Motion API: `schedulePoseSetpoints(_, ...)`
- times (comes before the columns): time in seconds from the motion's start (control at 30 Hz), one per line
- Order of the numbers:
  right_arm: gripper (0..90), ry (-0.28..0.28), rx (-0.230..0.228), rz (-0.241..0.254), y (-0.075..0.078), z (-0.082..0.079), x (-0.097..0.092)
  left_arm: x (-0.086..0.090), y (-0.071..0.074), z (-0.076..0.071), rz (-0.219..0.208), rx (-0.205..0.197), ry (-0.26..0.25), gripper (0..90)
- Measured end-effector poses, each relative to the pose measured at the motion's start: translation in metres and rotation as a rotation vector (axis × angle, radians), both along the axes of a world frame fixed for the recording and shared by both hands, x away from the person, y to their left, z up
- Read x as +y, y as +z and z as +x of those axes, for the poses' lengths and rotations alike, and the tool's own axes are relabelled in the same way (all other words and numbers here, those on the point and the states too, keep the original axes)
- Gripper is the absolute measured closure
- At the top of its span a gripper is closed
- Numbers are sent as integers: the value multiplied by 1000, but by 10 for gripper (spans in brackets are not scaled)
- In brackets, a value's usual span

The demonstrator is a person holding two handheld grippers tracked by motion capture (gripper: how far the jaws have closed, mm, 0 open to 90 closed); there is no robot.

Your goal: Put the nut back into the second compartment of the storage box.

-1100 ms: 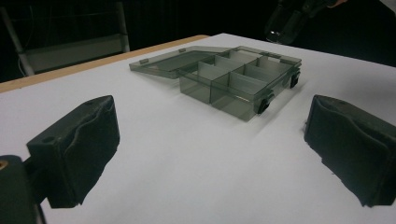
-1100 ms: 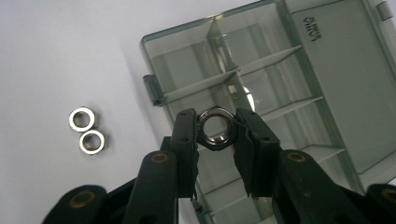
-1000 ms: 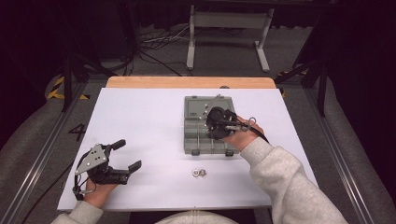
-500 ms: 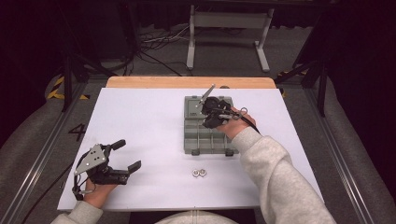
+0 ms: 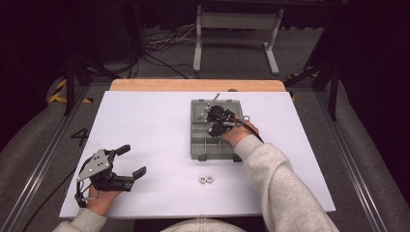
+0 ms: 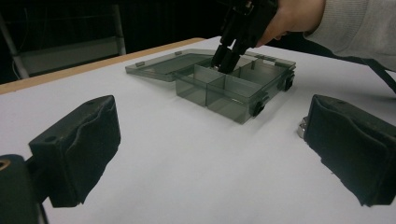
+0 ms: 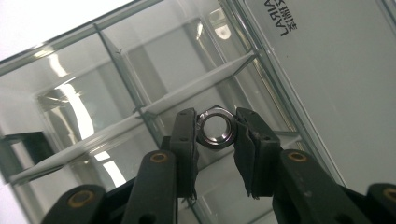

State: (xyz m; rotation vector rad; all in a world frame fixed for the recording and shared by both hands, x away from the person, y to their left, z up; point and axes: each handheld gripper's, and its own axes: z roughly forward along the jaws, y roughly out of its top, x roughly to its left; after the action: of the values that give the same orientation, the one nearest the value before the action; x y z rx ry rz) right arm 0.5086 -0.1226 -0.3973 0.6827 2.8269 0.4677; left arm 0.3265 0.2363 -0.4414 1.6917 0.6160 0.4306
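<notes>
Hovering in high view: right gripper (image 5: 216, 126) over compartment box (image 5: 198, 140) on worktop (image 5: 145, 121); left gripper (image 5: 131, 164) resting, jaws gaping, empty. Left gripper view: right gripper dipping into box compartment. Right gripper view: jaws pinching hex nut (image 7: 215, 127) between tips, above divider.

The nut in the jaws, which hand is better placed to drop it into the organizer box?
Right: the right gripper already pinches the nut over the box. The left gripper sits open, far off.

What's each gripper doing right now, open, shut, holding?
Left gripper: open, empty, resting on the table.
Right gripper: shut on a hex nut, over the compartment box.
</notes>
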Motion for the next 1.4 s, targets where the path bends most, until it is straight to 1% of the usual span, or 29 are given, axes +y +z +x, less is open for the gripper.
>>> schedulePoseSetpoints(0.13,693,4,5,-14,-4,2,3,0,0,0,-2,-1,1,46)
schedulePoseSetpoints(0.2,657,-2,1,-16,-4,0,4,1,0,0,-1,-4,2,47)
schedulePoseSetpoints(0.3,586,-7,-26,-11,2,-2,3,1,0,0,-5,-3,3,46)
schedulePoseSetpoints(0.33,543,-9,-40,-11,4,-3,2,0,0,0,-6,-1,1,46)
schedulePoseSetpoints(0.37,438,-15,-65,3,11,-7,1,0,0,0,-8,2,2,45)
schedulePoseSetpoints(0.43,342,-20,-69,14,17,-12,-1,0,0,0,-8,2,5,43)
schedulePoseSetpoints(0.47,342,-20,-69,14,17,-12,-1,0,0,0,-8,2,5,41)
schedulePoseSetpoints(0.5,300,-18,-81,19,21,-15,-2,0,0,1,-8,2,7,41)
schedulePoseSetpoints(0.53,252,-11,-106,32,27,-21,-4,0,0,1,-8,3,7,40)
schedulePoseSetpoints(0.57,235,-3,-115,37,30,-24,-5,0,0,1,-7,2,7,40)
schedulePoseSetpoints(0.67,197,1,-148,74,42,-40,-9,0,0,1,1,2,6,38)
schedulePoseSetpoints(0.73,179,14,-151,90,47,-51,-11,0,0,1,0,2,7,38)
schedulePoseSetpoints(0.77,179,14,-151,90,47,-51,-11,0,0,1,0,2,7,37)
schedulePoseSetpoints(0.93,127,61,-149,99,53,-79,-14,0,0,1,-6,1,9,37)
schedulePoseSetpoints(1.13,119,105,-123,91,50,-108,-18,0,0,1,-1,0,7,37)
schedulePoseSetpoints(1.2,119,121,-111,87,47,-115,-17,0,0,1,2,0,8,37)
schedulePoseSetpoints(1.23,119,121,-111,87,47,-115,-17,0,0,1,2,0,8,37)
schedulePoseSetpoints(1.4,125,161,-91,70,35,-133,-12,-1,0,1,2,2,12,37)
